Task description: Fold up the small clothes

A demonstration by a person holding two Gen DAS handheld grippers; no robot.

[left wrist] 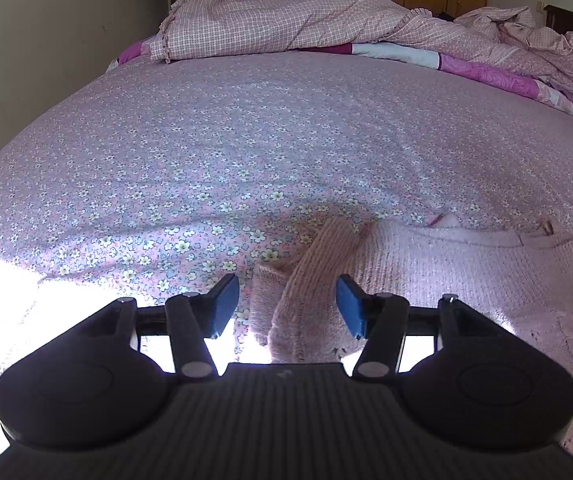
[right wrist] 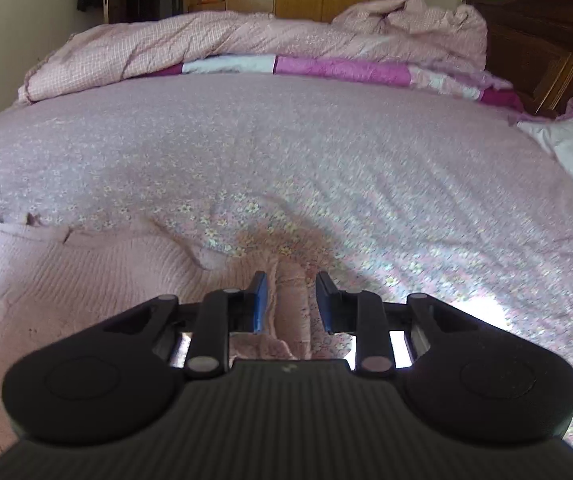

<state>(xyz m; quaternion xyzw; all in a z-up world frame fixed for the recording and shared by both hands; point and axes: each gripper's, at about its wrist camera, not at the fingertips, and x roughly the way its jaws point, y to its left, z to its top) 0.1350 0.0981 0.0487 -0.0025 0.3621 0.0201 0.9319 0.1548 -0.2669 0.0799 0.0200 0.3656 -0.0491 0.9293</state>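
Left gripper point(left wrist: 287, 306) fingers spread around pink knit sweater point(left wrist: 446, 272) sleeve; right gripper point(right wrist: 291, 302) fingers narrowly parted, sleeve between, on flowered bedsheet point(left wrist: 206, 140).

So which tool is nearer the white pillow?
Right. The right tool sits over the pink sweater's sleeve, on the white pillow's side; the left tool works the opposite sleeve.

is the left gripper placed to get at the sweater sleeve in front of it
Probably yes. The left gripper is open, and the pink sweater's sleeve already lies between its fingers with nothing over it; only the floral bedsheet lies beneath.
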